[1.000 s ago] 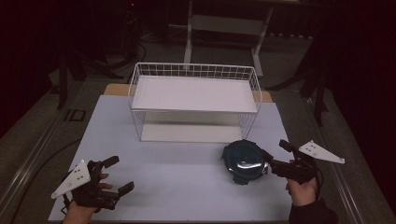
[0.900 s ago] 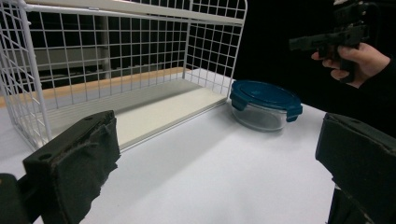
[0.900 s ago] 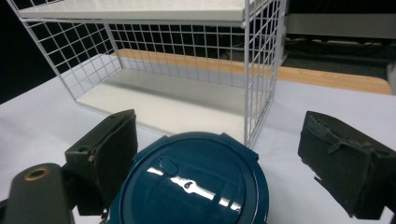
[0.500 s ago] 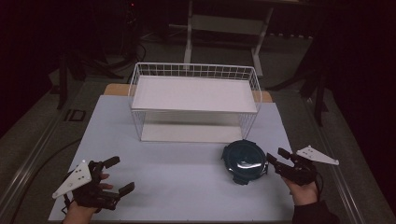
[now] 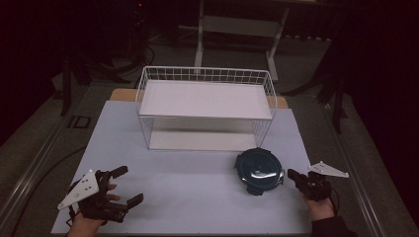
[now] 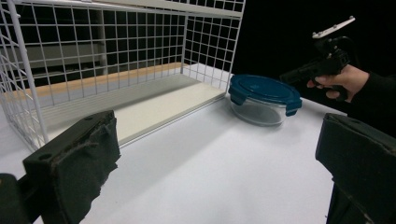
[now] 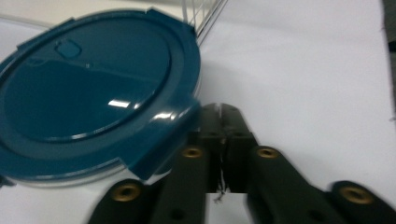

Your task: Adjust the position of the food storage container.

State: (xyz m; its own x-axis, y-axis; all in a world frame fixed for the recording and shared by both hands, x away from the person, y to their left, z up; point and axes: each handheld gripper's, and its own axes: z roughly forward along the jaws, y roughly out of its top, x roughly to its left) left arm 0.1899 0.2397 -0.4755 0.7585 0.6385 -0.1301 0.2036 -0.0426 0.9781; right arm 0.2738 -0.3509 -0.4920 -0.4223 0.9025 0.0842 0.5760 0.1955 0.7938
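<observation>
Container (image 5: 259, 170): round clear glass, dark blue clip-on lid.

Overhead forward-down view; two low close views sharing the container (image 6: 264, 97).

White table (image 5: 197, 197) with a wire rack (image 5: 205, 106) and, just beside it, a blue-lidded glass container (image 5: 258, 170).

Dim room – grey floor (image 5: 44, 123), dark stands (image 5: 237, 24) behind the white table (image 5: 197, 192).
</observation>
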